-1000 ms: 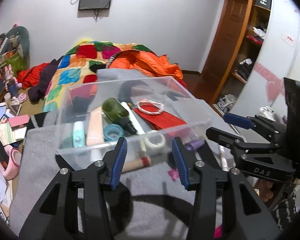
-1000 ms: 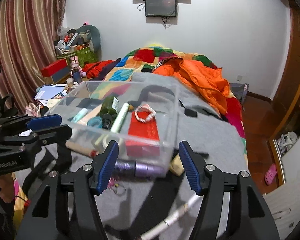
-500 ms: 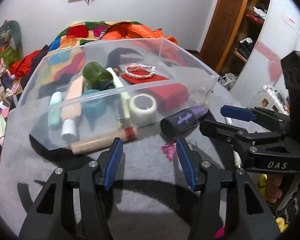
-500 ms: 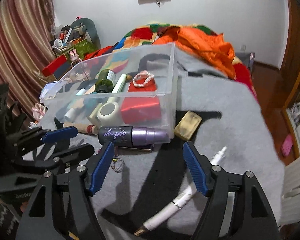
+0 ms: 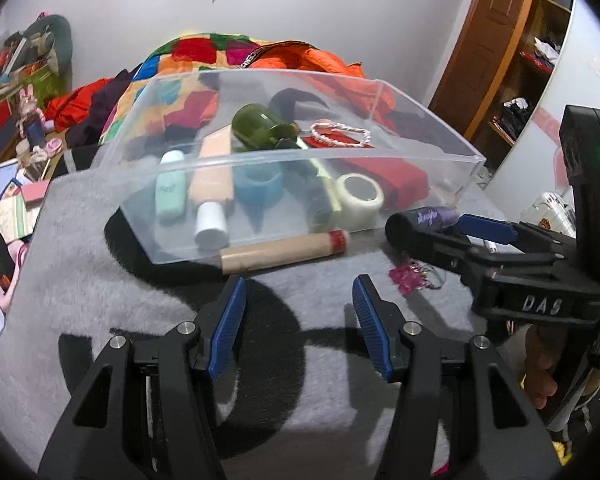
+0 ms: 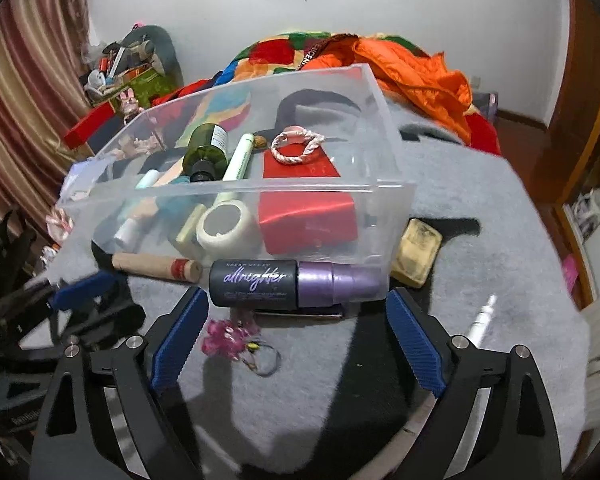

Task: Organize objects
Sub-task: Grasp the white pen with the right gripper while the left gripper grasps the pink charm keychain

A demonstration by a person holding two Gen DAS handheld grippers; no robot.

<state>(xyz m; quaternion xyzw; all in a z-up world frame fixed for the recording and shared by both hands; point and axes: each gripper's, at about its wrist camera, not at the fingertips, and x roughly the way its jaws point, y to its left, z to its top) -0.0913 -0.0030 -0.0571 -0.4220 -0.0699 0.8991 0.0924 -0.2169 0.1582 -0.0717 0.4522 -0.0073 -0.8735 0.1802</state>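
Observation:
A clear plastic bin sits on a grey blanket and holds a green bottle, a tape roll, a red box, a rope ring and tubes. A black and purple spray bottle lies against its near wall, just ahead of my open right gripper. A tan tube with a red band lies beside it, ahead of my open left gripper.
A pink hair clip, a yellow soap bar and a white pen lie loose on the blanket. Orange and patchwork bedding is piled behind the bin. Clutter lines the left side; a wardrobe stands at right.
Both grippers have dropped and tilted down toward the blanket near the bin's front wall. The right gripper has closed in on the spray bottle. Both stay open.

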